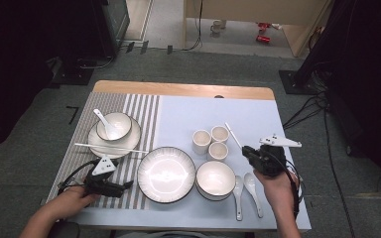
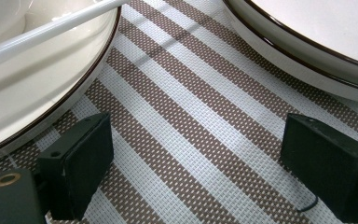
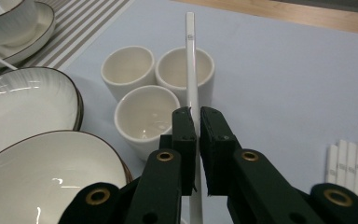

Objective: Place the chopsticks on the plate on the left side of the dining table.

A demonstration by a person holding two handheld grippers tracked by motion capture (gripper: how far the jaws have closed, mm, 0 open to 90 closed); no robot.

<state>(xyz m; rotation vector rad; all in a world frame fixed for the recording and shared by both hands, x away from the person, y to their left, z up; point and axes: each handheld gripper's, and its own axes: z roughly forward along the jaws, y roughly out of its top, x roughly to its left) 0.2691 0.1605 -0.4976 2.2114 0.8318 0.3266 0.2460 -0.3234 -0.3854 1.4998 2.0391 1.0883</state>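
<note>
My right gripper (image 1: 248, 150) is shut on a thin white chopstick (image 1: 233, 135), which slants up and to the left past the cups. In the right gripper view the chopstick (image 3: 190, 56) runs straight out from between the closed jaws of the right gripper (image 3: 198, 119), held above three white cups (image 3: 144, 112). My left gripper (image 1: 127, 186) rests low on the striped placemat (image 1: 144, 114) with its jaws wide apart. In the left gripper view, bare mat (image 2: 191, 93) lies between the jaws of the left gripper (image 2: 198, 135).
A large plate (image 1: 166, 174) and a bowl (image 1: 215, 179) sit at the front, with two spoons (image 1: 245, 191) to their right. On the mat stands a plate holding a bowl and spoon (image 1: 114, 126), with another chopstick (image 1: 111, 147) across it. Several white stick ends (image 3: 345, 161) lie at the right.
</note>
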